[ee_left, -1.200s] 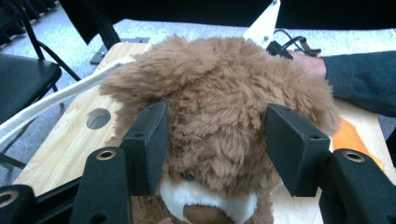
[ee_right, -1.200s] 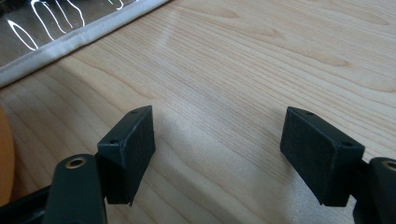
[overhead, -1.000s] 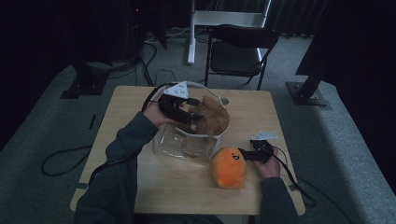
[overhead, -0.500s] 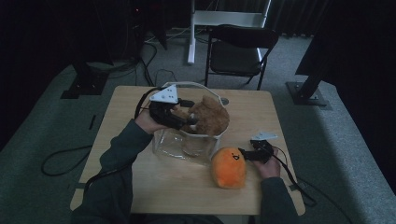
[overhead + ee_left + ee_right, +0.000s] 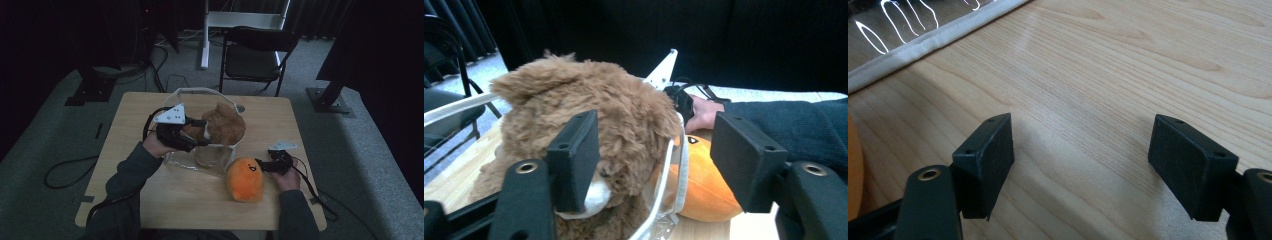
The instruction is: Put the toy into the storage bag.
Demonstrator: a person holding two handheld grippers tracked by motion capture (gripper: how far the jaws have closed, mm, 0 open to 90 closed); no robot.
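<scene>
A brown teddy bear [image 5: 225,125] sits in a clear bag with a white rim [image 5: 192,91] at the middle of the table. My left gripper [image 5: 200,136] lies at the bag's left side and points right at the bear. Its jaws have just been closing. In the left gripper view the bear's head [image 5: 589,100] and the bag's rim [image 5: 676,175] stand between the jaws of that gripper [image 5: 659,150]; the right jaw is clear of both. An orange plush [image 5: 245,177] lies in front of the bag. My right gripper [image 5: 262,164] rests open beside it, over bare wood [image 5: 1080,160].
The wooden table [image 5: 175,200] has free room at its front left and far right. A black chair [image 5: 255,50] and a white stand [image 5: 240,20] are behind the table. A cable [image 5: 307,185] trails from the right gripper over the table's right edge.
My left gripper has drawn back from over the bear, leftward and toward the table's near side. The bear stays in the bag. The right gripper and the orange plush have not moved.
</scene>
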